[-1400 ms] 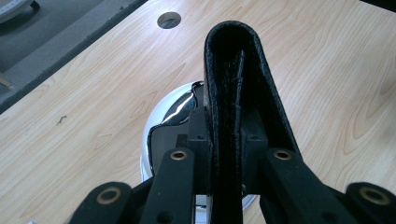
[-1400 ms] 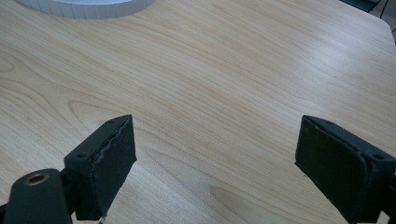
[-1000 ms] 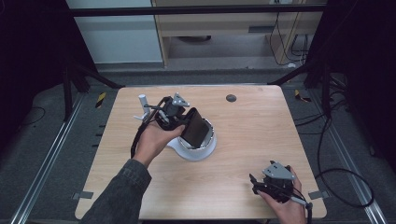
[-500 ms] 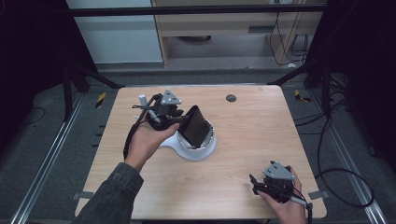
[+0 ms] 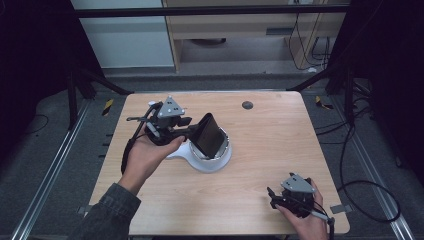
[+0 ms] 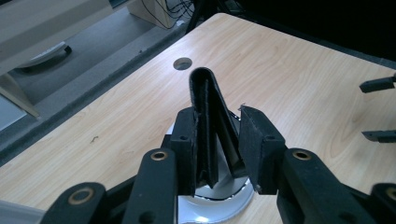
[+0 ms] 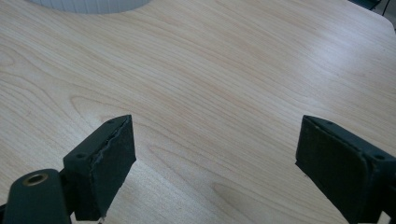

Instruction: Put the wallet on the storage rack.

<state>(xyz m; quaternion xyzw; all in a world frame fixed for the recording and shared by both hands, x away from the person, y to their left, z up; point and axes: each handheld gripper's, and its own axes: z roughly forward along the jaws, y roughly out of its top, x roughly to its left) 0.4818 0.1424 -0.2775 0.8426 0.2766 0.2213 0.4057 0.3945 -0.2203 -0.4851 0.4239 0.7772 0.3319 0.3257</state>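
A folded black wallet [image 5: 208, 134] stands tilted in a round white holder [image 5: 216, 163] at mid-table. My left gripper [image 5: 192, 131] reaches it from the left, lying level. In the left gripper view the wallet [image 6: 205, 93] sits between the jaws; the left pad [image 6: 186, 154] lies against it, and the right pad [image 6: 254, 140] stands off with a gap. These jaws have just been opening, so my left gripper is open. My right gripper [image 5: 274, 195] rests near the front right corner, open over bare wood [image 7: 215, 158].
A small round hole [image 5: 247, 105] sits in the wooden tabletop [image 5: 280, 135] behind the holder. The holder's rim [image 7: 93, 4] lies ahead of my right gripper. Dark frame rails and cables surround the table; a cabinet stands behind it.
My left hand has drawn back to the left and a little up, off the top of the wallet. The wallet stays leaning in the holder. My right hand has kept still.
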